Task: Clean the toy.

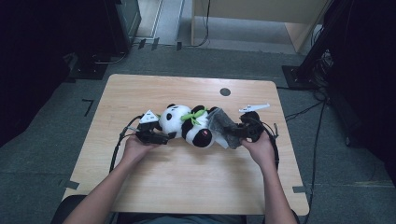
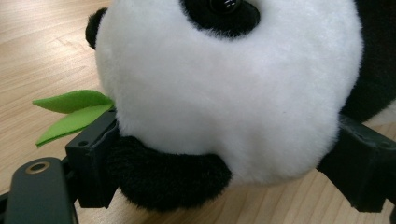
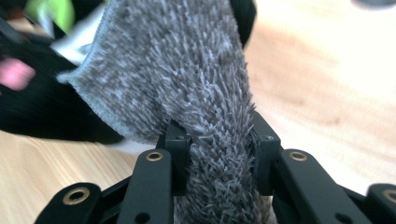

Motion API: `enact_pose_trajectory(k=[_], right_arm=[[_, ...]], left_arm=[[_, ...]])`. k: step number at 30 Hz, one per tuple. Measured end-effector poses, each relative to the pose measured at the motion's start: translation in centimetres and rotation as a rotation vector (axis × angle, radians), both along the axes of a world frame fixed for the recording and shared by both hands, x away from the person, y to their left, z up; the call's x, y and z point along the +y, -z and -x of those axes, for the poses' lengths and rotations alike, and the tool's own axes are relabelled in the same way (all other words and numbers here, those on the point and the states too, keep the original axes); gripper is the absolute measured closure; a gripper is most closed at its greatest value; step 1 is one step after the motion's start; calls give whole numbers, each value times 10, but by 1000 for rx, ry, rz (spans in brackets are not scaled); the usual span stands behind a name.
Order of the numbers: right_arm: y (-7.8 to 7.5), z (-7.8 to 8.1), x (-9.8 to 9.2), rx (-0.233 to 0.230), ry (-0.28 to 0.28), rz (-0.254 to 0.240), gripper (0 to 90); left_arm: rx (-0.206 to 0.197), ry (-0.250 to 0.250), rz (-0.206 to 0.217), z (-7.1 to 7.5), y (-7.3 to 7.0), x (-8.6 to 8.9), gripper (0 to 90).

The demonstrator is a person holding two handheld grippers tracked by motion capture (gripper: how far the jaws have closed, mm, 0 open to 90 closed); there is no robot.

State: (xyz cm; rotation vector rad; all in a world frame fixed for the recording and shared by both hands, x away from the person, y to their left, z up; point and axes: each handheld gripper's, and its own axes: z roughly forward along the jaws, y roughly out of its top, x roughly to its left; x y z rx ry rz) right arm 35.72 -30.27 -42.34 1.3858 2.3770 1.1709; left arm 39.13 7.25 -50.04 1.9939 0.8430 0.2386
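Nearest the person's edge of the table (image 1: 196, 186), both forearms come in and meet a plush panda (image 1: 189, 122) lying on its side across the middle of the tabletop, its long axis running left to right, parallel to that near edge. The left gripper (image 1: 156, 136) sits at the head end; in the left gripper view its jaws stand either side of the white head (image 2: 224, 93), pressed into the plush at the cheek and black ear, so the head is clamped. The right gripper (image 1: 243, 132) is at the opposite end, and its jaws are pinched tight on a bunched grey fuzzy cloth (image 3: 205, 116), which runs from the jaws back over the panda's lower body. The cloth lies directly ahead of the right gripper, toward the panda's black leg; this hand is the nearer one to it. Judgement: the cloth is being drawn along the body axis while the left holds the toy still. Beyond, the far edge carries a dark round port (image 1: 225, 92).
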Motion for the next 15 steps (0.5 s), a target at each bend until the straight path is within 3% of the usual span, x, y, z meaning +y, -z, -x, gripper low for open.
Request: enact_pose_trajectory(k=[2,7,10,12,13,14,15], right_arm=[[-18,0,8,-48,-24,-35,687],[-34,-5,32,-92,-83,-14,684],[-46,-17,61,-124,-143,32,682],[-49,-21,70,-126,-164,47,682],[-52,-28,88,-140,-225,94,683],[-52,-28,88,-140,-225,94,683],[-52,-31,97,-129,-259,126,684]], left_arm=[[6,-7,-3,0,0,-1,111],[11,-2,9,-1,0,1,112],[12,1,13,-2,0,1,115],[14,1,15,-2,-1,1,117],[15,0,20,-2,-1,1,122],[18,1,23,-2,0,1,122],[20,2,24,-2,-1,2,125]])
